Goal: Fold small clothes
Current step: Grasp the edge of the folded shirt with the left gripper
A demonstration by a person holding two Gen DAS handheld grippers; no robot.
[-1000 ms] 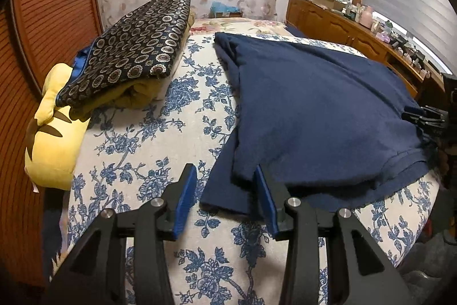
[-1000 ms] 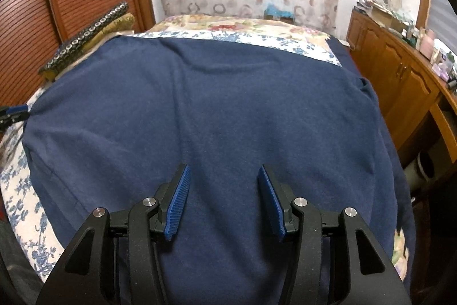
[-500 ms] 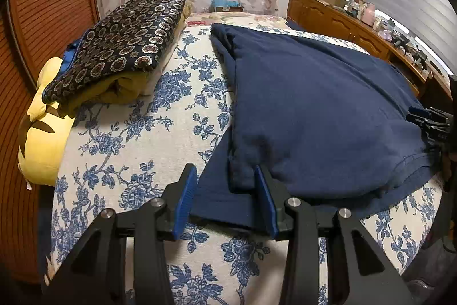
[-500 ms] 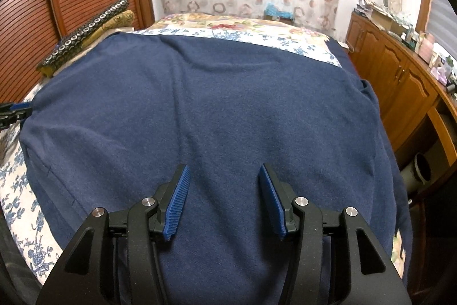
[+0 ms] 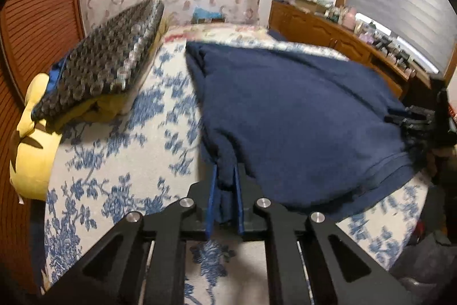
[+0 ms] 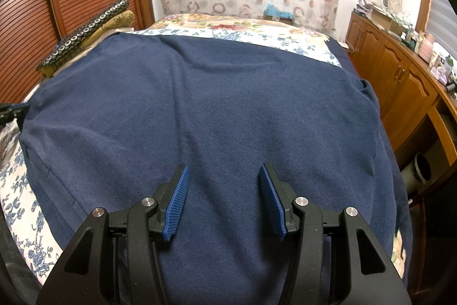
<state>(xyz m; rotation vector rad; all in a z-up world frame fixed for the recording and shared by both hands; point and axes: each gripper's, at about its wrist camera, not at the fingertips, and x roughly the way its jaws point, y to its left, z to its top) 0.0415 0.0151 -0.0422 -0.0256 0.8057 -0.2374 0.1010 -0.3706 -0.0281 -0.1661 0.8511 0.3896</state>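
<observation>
Floral bedspread [image 5: 120, 162] fills the frame — left gripper [image 5: 225, 176] jaws closing on the navy garment's [image 5: 300, 119] corner; right gripper [image 6: 222, 190] gapes empty above it.

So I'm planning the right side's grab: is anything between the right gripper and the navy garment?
Nothing visible. The right gripper hangs open directly over bare navy garment; the patterned cushion lies far off left.
</observation>
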